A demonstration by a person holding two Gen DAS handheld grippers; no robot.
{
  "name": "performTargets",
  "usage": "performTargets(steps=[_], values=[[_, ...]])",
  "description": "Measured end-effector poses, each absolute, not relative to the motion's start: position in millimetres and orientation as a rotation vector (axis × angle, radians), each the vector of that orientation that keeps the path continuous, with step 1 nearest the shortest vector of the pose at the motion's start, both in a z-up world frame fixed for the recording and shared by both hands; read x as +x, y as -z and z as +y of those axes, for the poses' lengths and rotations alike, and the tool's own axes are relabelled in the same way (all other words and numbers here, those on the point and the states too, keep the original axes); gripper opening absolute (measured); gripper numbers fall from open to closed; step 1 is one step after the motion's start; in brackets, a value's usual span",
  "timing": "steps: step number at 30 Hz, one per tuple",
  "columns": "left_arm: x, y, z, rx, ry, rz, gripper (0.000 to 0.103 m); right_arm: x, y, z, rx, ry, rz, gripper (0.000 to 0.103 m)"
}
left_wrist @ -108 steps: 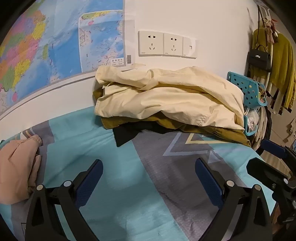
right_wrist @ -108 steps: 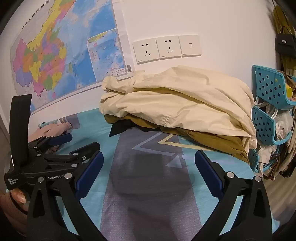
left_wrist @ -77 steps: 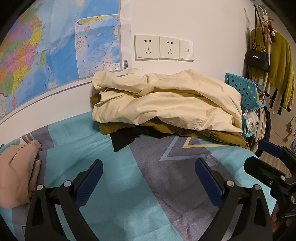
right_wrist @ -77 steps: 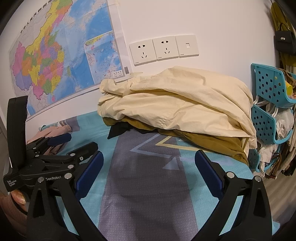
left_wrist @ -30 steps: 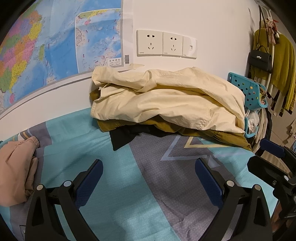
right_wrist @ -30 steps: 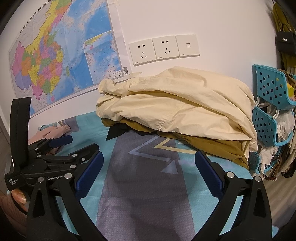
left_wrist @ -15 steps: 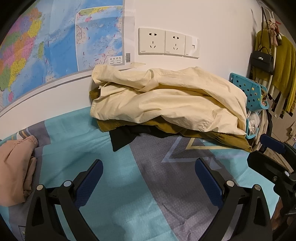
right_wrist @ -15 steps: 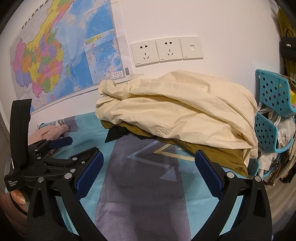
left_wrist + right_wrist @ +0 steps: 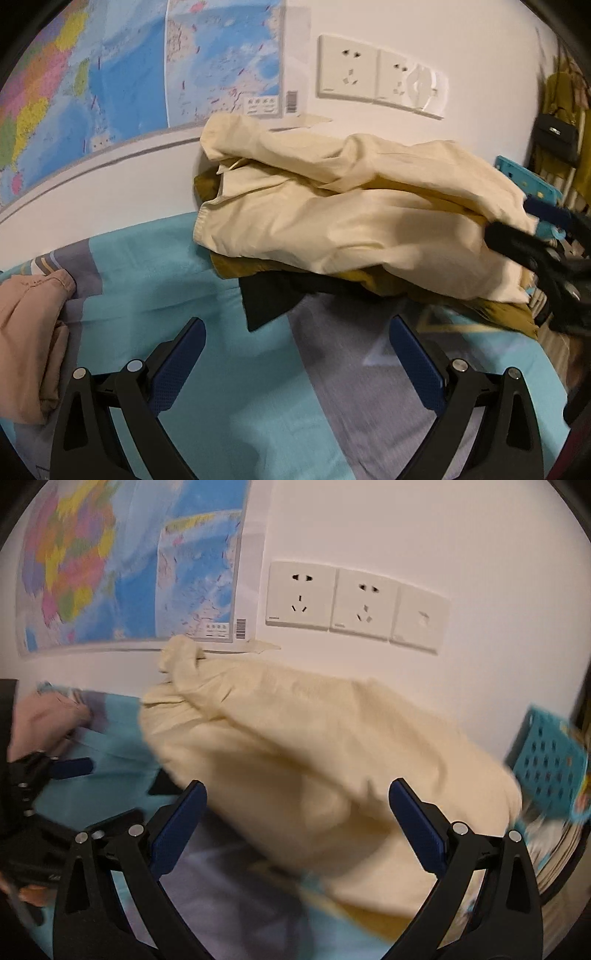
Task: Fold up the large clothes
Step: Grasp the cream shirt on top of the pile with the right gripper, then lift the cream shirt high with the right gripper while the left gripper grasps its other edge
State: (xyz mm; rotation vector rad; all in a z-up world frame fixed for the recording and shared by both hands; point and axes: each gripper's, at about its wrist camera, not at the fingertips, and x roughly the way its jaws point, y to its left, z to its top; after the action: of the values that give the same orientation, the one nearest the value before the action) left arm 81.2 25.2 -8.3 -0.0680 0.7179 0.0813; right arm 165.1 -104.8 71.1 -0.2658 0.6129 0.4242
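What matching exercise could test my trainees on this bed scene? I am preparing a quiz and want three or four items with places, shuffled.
Column one:
1. cream garment
2. black garment
3. pink garment
4. teal basket

Column two:
A. at the bed's left edge
B. top of the pile by the wall
C. off the bed's right end
D. sticking out from under the pile

Pairs: 1-B, 2-D, 3-A, 4-C
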Motion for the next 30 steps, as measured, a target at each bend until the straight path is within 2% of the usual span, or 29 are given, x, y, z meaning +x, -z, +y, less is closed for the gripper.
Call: performTargets(steps=[5,8,9,10,12,14,15,16,17,21,23,24,25,27,30], values=[[98.1,18.3,32.2,-0.068,-0.108,0.741,0.096,206.6,-54.5,-72.4,-0.435,-0.405,0.601,0.097],[104.2,24.0,35.2,-0.061,-0.117,0.751,0.096,226.1,-44.1,-61.8,-0.502,-0.417,0.603,0.093],[106.4,25.7,37.2,-0.062,-0.122,0.755,0.096,233.2,-43.8,-63.7,-0.501,-0.433,0.618,0.072],[107.4,26.2,38.1,-0.063,-0.123,0.756,0.096,238.8,-46.7,-66.6,-0.479,-0.470,0.641,0.041],[109.6,28.0,41.9,-0.066,-0.128,0.755,0.096,247.4,-58.0,-81.5,-0.401,-0.494,0.662,0.024],[112.6,29.2,44.5,-0.061,-0.136,0.752,0.096,246.2,-67.2,-85.9,-0.405,-0.502,0.637,0.028],[114.3,29.8,45.5,-0.059,-0.139,0.751,0.096,243.4,-69.3,-82.8,-0.440,-0.506,0.619,0.046],[115.9,30.4,46.5,-0.059,-0.142,0.752,0.096,241.7,-68.3,-78.3,-0.469,-0.505,0.606,0.069],[117.6,31.1,47.3,-0.063,-0.142,0.754,0.096,240.3,-65.7,-70.8,-0.505,-0.512,0.592,0.073],[119.8,34.6,45.7,-0.062,-0.141,0.759,0.096,246.0,-53.3,-34.2,-0.629,-0.558,0.575,0.071],[120.1,36.8,47.2,-0.057,-0.141,0.763,0.096,259.0,-49.5,-20.6,-0.667,-0.571,0.603,0.057],[119.9,37.0,47.4,-0.057,-0.139,0.764,0.096,264.9,-52.1,-19.8,-0.648,-0.613,0.635,0.034],[119.7,37.4,48.3,-0.057,-0.137,0.763,0.096,266.8,-58.9,-20.8,-0.632,-0.623,0.640,0.019],[116.2,37.1,52.2,-0.058,-0.133,0.750,0.096,267.3,-91.7,-35.5,-0.548,-0.643,0.619,0.010],[114.4,34.9,55.1,-0.055,-0.120,0.732,0.096,260.5,-152.0,-73.1,-0.393,-0.652,0.541,0.007]])
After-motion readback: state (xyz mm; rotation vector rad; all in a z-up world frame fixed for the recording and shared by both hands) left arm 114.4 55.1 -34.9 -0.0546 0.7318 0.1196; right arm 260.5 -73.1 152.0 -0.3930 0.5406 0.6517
